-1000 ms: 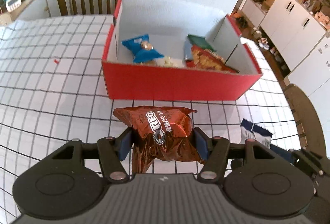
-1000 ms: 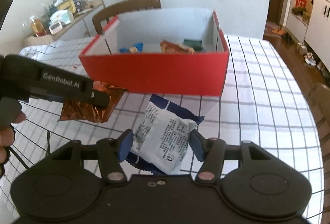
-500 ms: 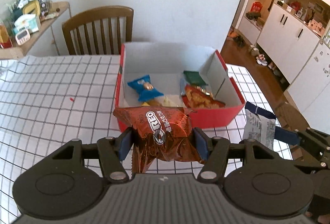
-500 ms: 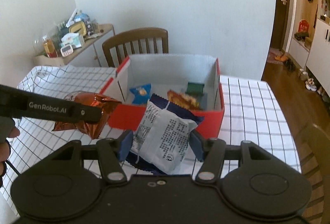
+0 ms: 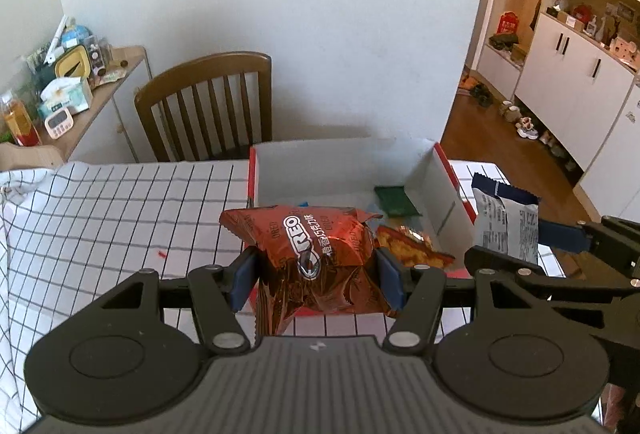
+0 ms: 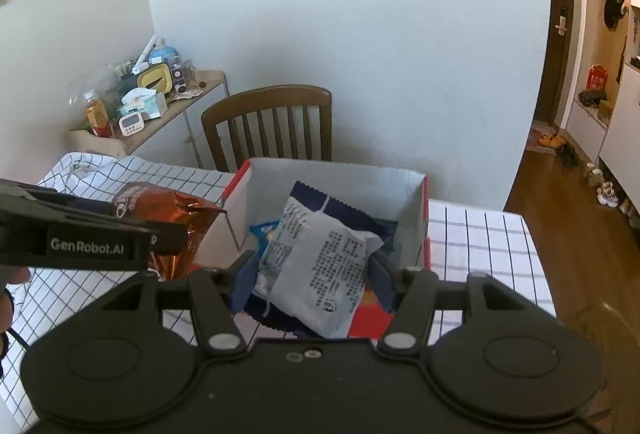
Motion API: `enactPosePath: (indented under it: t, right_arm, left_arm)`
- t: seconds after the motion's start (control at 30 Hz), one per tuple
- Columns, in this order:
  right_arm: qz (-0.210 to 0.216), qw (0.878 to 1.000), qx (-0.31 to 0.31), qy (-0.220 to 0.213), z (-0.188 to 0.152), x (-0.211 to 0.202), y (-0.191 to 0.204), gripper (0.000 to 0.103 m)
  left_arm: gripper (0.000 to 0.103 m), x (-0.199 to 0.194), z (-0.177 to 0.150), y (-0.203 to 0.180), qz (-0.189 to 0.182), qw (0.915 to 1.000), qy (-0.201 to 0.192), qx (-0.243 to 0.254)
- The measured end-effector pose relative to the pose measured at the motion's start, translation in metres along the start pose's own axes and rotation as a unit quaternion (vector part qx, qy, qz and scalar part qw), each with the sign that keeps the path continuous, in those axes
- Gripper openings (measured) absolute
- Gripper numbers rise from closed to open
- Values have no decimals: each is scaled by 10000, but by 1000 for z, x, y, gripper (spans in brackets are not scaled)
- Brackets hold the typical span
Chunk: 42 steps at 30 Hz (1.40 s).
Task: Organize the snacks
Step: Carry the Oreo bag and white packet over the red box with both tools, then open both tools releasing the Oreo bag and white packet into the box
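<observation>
My left gripper (image 5: 316,280) is shut on a copper-brown Oreo packet (image 5: 316,254), held in the air over the near left part of the red box (image 5: 446,170). The same packet (image 6: 176,218) shows at the left of the right wrist view. My right gripper (image 6: 312,282) is shut on a white and navy snack packet (image 6: 320,266), also lifted above the box (image 6: 424,218); this packet (image 5: 506,222) appears at the right of the left wrist view. Inside the box lie a green packet (image 5: 396,200), an orange packet (image 5: 412,250) and a blue packet (image 6: 266,230).
The box stands on a table with a white checked cloth (image 5: 120,218). A wooden chair (image 5: 208,106) is behind the table. A side shelf (image 6: 160,102) with bottles and a timer is at the left. White cabinets (image 5: 576,82) and wooden floor lie to the right.
Both grippers have risen with their packets, from near the tabletop in front of the box to above its near wall. The box now looks lower and farther down in both views.
</observation>
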State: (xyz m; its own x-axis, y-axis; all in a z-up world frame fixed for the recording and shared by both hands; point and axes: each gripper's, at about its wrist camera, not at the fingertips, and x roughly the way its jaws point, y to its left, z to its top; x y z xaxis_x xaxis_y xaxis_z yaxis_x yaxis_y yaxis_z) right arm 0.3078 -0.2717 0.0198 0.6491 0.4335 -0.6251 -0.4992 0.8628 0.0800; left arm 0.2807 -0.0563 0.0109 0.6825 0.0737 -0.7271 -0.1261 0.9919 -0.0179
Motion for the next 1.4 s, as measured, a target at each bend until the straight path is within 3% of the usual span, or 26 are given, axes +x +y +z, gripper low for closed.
enactPosePath:
  t: [0.47, 0.93, 1.4]
  right_arm:
    - [47, 9994, -224, 254, 21, 58, -13, 58]
    - [40, 9962, -181, 856, 7, 130, -35, 58]
    - [4, 9932, -117, 1155, -12, 145, -41, 59]
  left_arm:
    - [62, 72, 24, 2, 337, 9988, 327, -123]
    - [62, 149, 19, 2, 460, 9944, 944, -64]
    - [63, 171, 0, -3, 361, 9908, 1303, -68]
